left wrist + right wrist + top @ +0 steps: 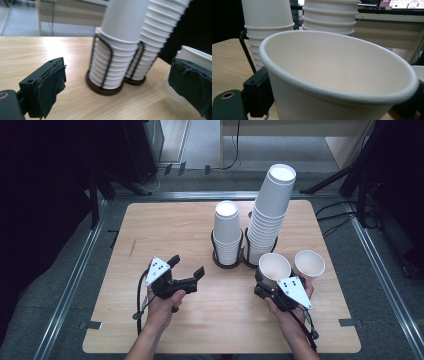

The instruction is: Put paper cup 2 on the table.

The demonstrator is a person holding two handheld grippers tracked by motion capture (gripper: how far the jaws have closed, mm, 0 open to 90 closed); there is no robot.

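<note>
Paper cup (274, 268) sits upright between the fingers of your right gripper (270, 282), mouth open to the ceiling, near the right front part of the bench (165, 225). In the right gripper view the cup (337, 82) stands between the two black fingers, one (258, 92) pressed against its left wall and the other at the far right edge against the opposite wall, so your fingers are pinching the cup just below its rolled rim. Whether its base rests on the bench or hangs just above it, you cannot tell from these views.

A second loose paper cup (309, 264) stands just beside the held one, on its right, apart from your gripper.

Behind the held cup stand two black wire cup holders, side by side and touching: the left holder (227, 257) carries the shorter stack of cups (227, 230), the right one the taller stack (270, 210), which leans slightly to the right. The held cup is close in front of the taller stack.

Your left gripper (187, 272) hovers over the bench, left of the holders, pointing toward them. Its fingers (48, 85) are spread wide with nothing between them, and the left gripper view looks between them at the shorter stack (115, 52).
</note>
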